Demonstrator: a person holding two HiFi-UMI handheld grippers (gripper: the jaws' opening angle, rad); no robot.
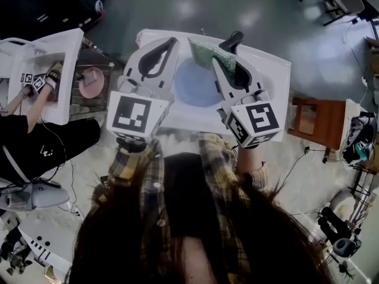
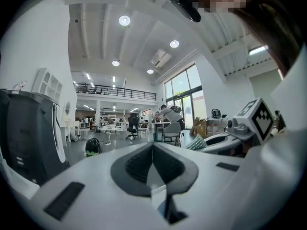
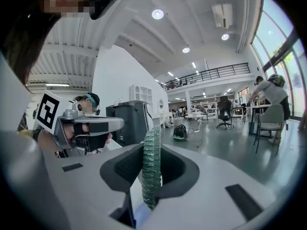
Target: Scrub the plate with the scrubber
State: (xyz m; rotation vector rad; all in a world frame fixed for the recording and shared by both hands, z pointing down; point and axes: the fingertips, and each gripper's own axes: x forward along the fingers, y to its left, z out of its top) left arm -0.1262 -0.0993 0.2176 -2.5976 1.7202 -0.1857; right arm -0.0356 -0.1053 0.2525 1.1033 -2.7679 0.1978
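Green mesh scrubber (image 3: 151, 169) is clamped edge-on between the right gripper (image 3: 149, 150) pads and stands upright. There's a bluish patch low in that gripper's view, under the scrubber; too cropped to name.

Left gripper (image 2: 152, 152): jaws fully together. A thin pale sliver shows in the seam, can't tell what it is.

Head view: both grippers sit side by side over the white table (image 1: 272, 64), tips pointing away. The blue plate (image 1: 195, 86) lies on the table between them. The scrubber is over the plate's far rim; whether it touches the plate isn't readable.

Hidden or cut off:
- The plate's sides and near edge are under the gripper bodies and marker cubes (image 1: 137, 116).
- The wearer's hair and plaid shirt (image 1: 148, 170) cover the table's near edge.

Far left, another person (image 1: 35, 132) works at a second white table and is cut by the frame. The hall beyond has desks and chairs, too small to read.
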